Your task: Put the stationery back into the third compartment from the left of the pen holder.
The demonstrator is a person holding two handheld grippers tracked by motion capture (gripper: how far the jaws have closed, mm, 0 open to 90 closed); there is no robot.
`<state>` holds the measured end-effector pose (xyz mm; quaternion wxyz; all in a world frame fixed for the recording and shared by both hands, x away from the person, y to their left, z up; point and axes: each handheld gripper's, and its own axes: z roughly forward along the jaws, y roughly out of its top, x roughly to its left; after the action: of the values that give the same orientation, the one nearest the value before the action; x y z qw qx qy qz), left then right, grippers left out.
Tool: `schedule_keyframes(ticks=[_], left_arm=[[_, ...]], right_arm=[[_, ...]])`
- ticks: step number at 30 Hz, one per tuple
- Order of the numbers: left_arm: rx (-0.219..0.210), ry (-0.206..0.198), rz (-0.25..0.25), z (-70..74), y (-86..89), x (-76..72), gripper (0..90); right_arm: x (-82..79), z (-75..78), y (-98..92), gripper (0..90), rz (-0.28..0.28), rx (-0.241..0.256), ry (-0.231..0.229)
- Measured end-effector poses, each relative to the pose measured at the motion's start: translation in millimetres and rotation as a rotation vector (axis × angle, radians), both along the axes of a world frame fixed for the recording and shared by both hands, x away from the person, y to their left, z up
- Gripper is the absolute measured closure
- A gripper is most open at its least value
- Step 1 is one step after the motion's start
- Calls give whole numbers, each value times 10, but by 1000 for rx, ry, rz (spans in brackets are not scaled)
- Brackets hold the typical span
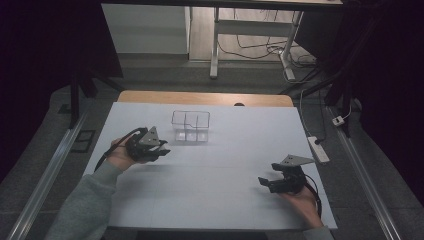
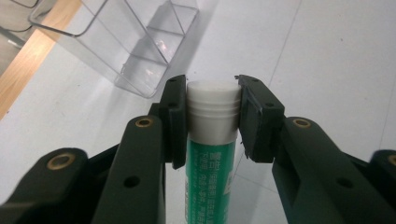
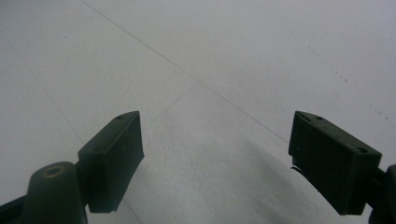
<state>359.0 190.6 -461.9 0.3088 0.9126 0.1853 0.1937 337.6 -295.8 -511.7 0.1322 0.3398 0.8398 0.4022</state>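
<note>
White sheet (image 1: 215, 170) covering the table (image 1: 205, 98), whose wooden edge shows at the 12 o'clock side.

Left hand-held gripper (image 1: 159, 150): held in the person's left hand (image 1: 121, 156) at about 9 o'clock on the sheet, grey three-cornered plate on top, jaws pointing toward 3 o'clock. In the left gripper view, the left hand-held gripper (image 2: 212, 116) is pinching a glue stick (image 2: 211, 140) by its white ribbed cap, one pad pressed on either side; the green printed tube runs down between the jaws toward the bottom of the frame.

Clear plastic organiser (image 1: 190, 126): open-topped, split by partitions into compartments, standing on the sheet at about 12 o'clock, near the left gripper and apart from it. In the left gripper view it lies at 11 o'clock beyond the jaws (image 2: 135, 42).

Right hand-held gripper (image 1: 267, 183): held in the right hand (image 1: 303, 200) at about 4 o'clock on the sheet, well apart from the organiser, jaws pointing toward 9 o'clock. In the right gripper view its jaws stand spread wide, with bare white sheet between them (image 3: 215, 154).
</note>
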Motion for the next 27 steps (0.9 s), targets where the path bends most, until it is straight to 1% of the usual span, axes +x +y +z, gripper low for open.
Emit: schedule_keyframes(ticks=[3,6,11,17,19,25,27], left_arm=[[-18,-3,30,19,8,1,645],[-45,-7,51,36,29,2,645],[-75,-30,77,63,55,-18,645],[-131,-46,97,103,99,-39,645],[-149,-42,100,111,116,-40,645],[-174,-48,115,111,131,-44,645],[-191,-52,122,113,132,-45,645]], right_arm=[[2,3,-5,173,2,3,1],[1,2,-3,172,2,1,1],[1,3,-5,172,2,1,1],[0,1,0,172,1,-1,-1],[-1,1,0,172,1,-2,-1],[-1,1,2,173,6,-5,-2],[-1,2,1,174,5,-4,-3]])
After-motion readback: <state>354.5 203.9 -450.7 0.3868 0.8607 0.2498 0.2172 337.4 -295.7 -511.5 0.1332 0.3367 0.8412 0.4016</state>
